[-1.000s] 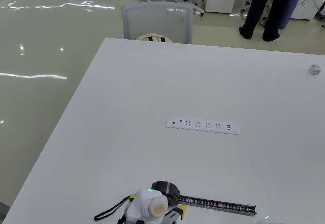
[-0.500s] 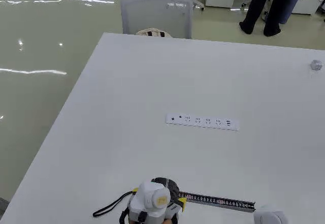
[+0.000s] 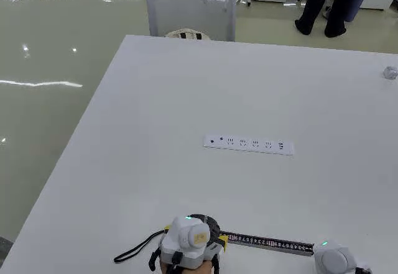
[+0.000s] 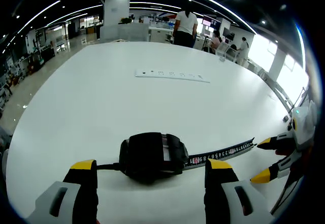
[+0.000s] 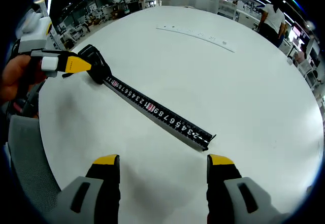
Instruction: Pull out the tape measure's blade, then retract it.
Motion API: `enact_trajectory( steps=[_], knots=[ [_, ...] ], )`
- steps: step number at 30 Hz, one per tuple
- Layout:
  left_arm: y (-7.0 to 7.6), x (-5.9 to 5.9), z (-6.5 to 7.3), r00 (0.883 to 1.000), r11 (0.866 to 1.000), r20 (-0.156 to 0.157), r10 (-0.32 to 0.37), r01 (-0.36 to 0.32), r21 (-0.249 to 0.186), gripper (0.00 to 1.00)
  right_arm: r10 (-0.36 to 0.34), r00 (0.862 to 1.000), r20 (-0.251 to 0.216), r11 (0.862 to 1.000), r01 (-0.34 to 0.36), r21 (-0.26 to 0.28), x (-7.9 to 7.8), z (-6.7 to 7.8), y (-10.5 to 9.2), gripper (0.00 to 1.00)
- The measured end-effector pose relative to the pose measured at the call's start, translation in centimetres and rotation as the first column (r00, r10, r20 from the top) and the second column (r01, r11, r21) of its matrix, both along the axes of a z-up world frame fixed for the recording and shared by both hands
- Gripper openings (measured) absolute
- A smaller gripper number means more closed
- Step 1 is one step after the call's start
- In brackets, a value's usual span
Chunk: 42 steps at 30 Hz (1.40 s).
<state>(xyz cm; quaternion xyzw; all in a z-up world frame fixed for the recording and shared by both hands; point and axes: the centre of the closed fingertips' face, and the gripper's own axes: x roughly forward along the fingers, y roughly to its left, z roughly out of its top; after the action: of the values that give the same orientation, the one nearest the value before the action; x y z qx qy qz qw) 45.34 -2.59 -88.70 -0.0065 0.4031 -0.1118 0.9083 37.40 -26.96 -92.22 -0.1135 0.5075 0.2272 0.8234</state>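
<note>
A black tape measure [image 3: 208, 227] lies near the table's front edge, its blade [image 3: 267, 243] pulled out to the right and lying flat. In the left gripper view the case [image 4: 151, 153] sits just ahead of and between the wide-apart jaws of my left gripper [image 4: 151, 165], which is open and touches nothing. The blade [image 5: 157, 111] ends in a hook [image 5: 207, 139] just ahead of my right gripper [image 5: 163, 159], which is open too. In the head view the left gripper [image 3: 186, 244] is over the case and the right gripper [image 3: 336, 261] is by the blade's tip.
A white power strip [image 3: 249, 144] lies mid-table. The tape's black wrist strap [image 3: 134, 254] trails left. A small grey object [image 3: 390, 73] sits at the far right edge. A grey chair [image 3: 191, 13] stands behind the table [image 3: 155, 131], and a person [image 3: 329, 4] stands beyond.
The right gripper has come up into the head view at the bottom right, close to the blade's tip. The blade's length and the left gripper look unchanged; the head camera tilted slightly.
</note>
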Motion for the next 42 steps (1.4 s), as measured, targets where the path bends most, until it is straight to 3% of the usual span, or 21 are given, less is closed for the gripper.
enact_trajectory(
  steps=[8, 19, 27, 31, 39, 42],
  knots=[
    [-0.1, 0.4, -0.4, 1.0, 1.0, -0.008, 0.008, -0.008, 0.001, 0.82, 0.064, 0.998, -0.006, 0.997, -0.064, -0.032, 0.7, -0.2, -0.4, 0.69],
    [0.0, 0.8, -0.7, 1.0, 1.0, -0.009, 0.014, -0.014, 0.001, 0.79, 0.163, 0.986, -0.026, 0.983, -0.165, -0.084, 1.3, -0.8, -1.6, 0.67],
    [-0.1, 1.0, -1.3, 0.999, 1.0, -0.021, 0.028, -0.028, -0.01, 0.77, 0.257, 0.966, -0.041, 0.96, -0.26, -0.107, 1.8, -1.0, -2.0, 0.63],
    [0.0, 1.1, -1.4, 0.999, 0.999, -0.022, 0.031, -0.031, -0.008, 0.75, 0.328, 0.944, -0.045, 0.936, -0.331, -0.118, 2.0, -1.0, -2.2, 0.59],
    [0.1, 1.3, -1.5, 0.999, 0.999, -0.022, 0.033, -0.034, -0.008, 0.71, 0.394, 0.917, -0.056, 0.908, -0.398, -0.132, 2.5, -1.3, -3.0, 0.54],
    [0.1, 1.2, -1.5, 0.999, 0.999, -0.024, 0.036, -0.036, -0.01, 0.7, 0.433, 0.899, -0.062, 0.888, -0.437, -0.146, 2.7, -1.3, -3.4, 0.51]
  ],
)
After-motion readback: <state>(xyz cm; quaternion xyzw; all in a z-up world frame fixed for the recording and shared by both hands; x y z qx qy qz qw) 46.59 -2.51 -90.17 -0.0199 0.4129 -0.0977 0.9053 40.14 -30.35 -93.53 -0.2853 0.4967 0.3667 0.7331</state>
